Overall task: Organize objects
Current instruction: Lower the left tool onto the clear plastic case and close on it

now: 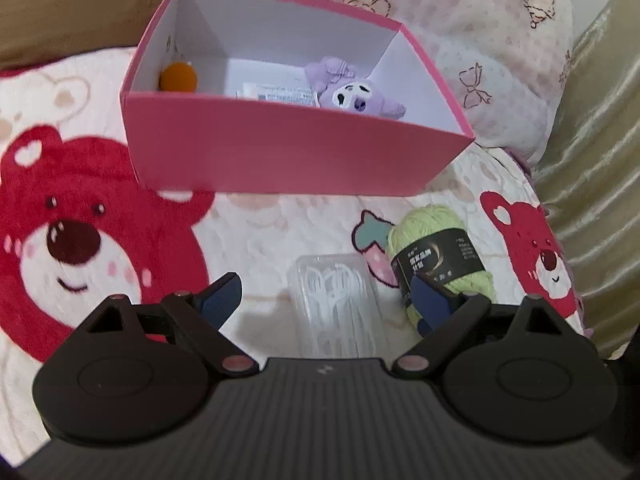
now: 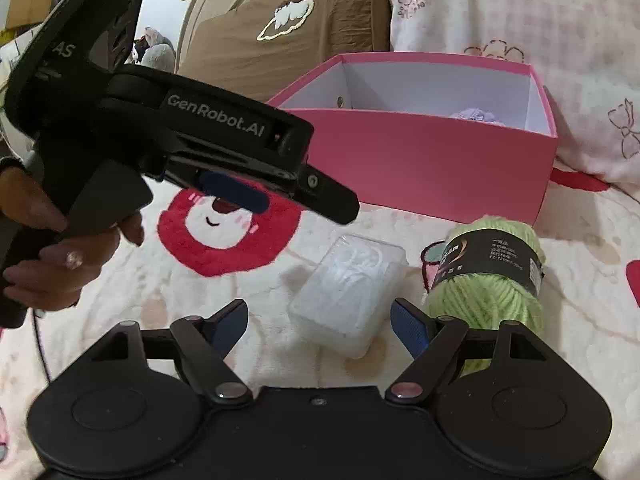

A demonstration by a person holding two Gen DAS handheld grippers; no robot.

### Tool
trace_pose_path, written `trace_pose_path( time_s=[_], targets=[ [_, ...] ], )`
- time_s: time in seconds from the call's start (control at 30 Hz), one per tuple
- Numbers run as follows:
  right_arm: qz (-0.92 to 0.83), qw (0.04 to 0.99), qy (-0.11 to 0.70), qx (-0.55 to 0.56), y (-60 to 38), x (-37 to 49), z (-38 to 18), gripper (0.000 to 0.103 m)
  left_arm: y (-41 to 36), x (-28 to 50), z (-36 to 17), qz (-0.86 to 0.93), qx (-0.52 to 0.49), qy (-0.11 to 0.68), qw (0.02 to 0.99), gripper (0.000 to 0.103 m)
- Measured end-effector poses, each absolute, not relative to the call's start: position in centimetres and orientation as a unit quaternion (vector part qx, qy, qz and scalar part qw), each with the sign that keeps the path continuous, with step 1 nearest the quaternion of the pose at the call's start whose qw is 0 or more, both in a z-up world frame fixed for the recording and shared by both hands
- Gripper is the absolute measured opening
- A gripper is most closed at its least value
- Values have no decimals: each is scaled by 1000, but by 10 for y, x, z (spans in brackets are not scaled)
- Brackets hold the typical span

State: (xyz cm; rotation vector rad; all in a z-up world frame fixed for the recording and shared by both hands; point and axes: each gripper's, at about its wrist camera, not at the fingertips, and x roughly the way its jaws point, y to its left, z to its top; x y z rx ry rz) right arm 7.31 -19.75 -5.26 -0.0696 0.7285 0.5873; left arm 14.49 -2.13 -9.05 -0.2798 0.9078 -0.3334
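A pink box (image 1: 288,152) sits open on a blanket (image 1: 256,232) printed with red bears, its near wall facing both claws and its white inside showing. In it lie a purple plush toy (image 1: 352,88) by the right wall, an orange ball (image 1: 178,76) in the left corner and a flat white packet (image 1: 280,90) between them.

In front of the box, on open blanket, lie a clear plastic case (image 2: 348,292) of white picks and, just to its right, a green ball of yarn (image 2: 492,280) with a black band. The yarn lies close to the box's near right corner; the case lies apart from the box.

The left claw (image 1: 326,302) stands open and empty, with the case below the gap between its jaws. Its right blue pad overlaps the yarn in the left wrist view; contact cannot be told. The right claw (image 2: 320,330) is also open and empty, with the case ahead between its fingers and the yarn behind its right finger.

A hand (image 2: 52,248) grips the left claw's handle. A brown pillow (image 2: 280,40) and a pink quilt (image 2: 520,12) crowd the far side of the box, and pale green fabric (image 1: 592,160) borders the right edge.
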Motion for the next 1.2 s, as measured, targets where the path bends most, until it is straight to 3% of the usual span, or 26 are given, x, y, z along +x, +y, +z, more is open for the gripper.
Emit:
trace_pose_path(
  time_s=[0.43,0.5,0.57,0.73,0.9,1.03,1.2],
  targets=[
    [238,892,384,-22,-189,69,-75,79,-20,138,-117,-174,-160,432,870,87],
    [233,894,384,-11,-194,73,-76,79,-19,140,-118,-171,-171,432,869,80],
    [234,893,384,1,-194,78,-78,79,-17,141,-119,-145,-181,425,875,54],
    [233,900,367,-47,-180,73,-77,78,0,145,-125,-133,-268,419,857,52],
    [224,904,360,-61,-178,73,-78,77,-10,145,-130,-143,-241,435,856,50],
    [231,903,357,-59,-178,77,-77,65,-18,148,-140,-150,-232,457,846,33],
    [221,901,368,-70,-169,85,-79,65,-13,152,-144,-146,-268,466,830,33]
  ],
)
